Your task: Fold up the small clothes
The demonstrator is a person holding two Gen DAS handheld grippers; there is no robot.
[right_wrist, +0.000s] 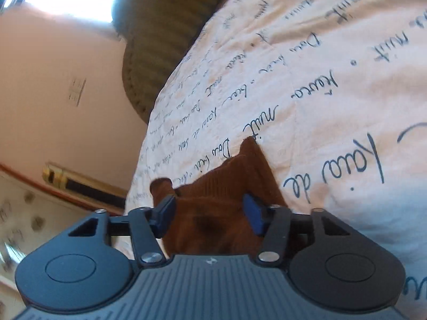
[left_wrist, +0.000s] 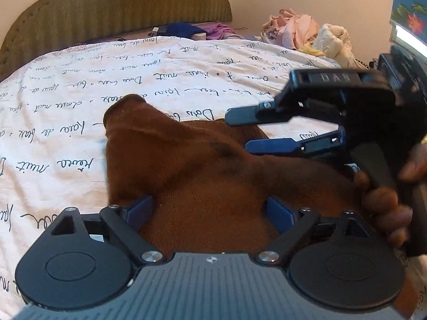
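A brown ribbed garment [left_wrist: 173, 154] lies bunched on the white bedspread, one part rising to a peak at the left. My left gripper [left_wrist: 209, 208] stands open and wide, with brown cloth lying between its blue fingers [left_wrist: 142, 208] but not pinched. My right gripper [left_wrist: 237, 130] comes in from the right, just above the garment's far edge, jaws apart. In the right wrist view the right gripper [right_wrist: 209, 210] is open, and the garment [right_wrist: 226, 176] lies loosely between its fingertips. A hand [left_wrist: 384, 205] holds the right gripper's handle.
The bedspread [left_wrist: 80, 93] with black script covers the bed. A green headboard [left_wrist: 120, 5] stands behind it. A pile of pale clothes [left_wrist: 299, 32] sits at the far right, with blue and purple items [left_wrist: 184, 29] near the headboard. The bed's edge [right_wrist: 149, 138] drops toward a wall.
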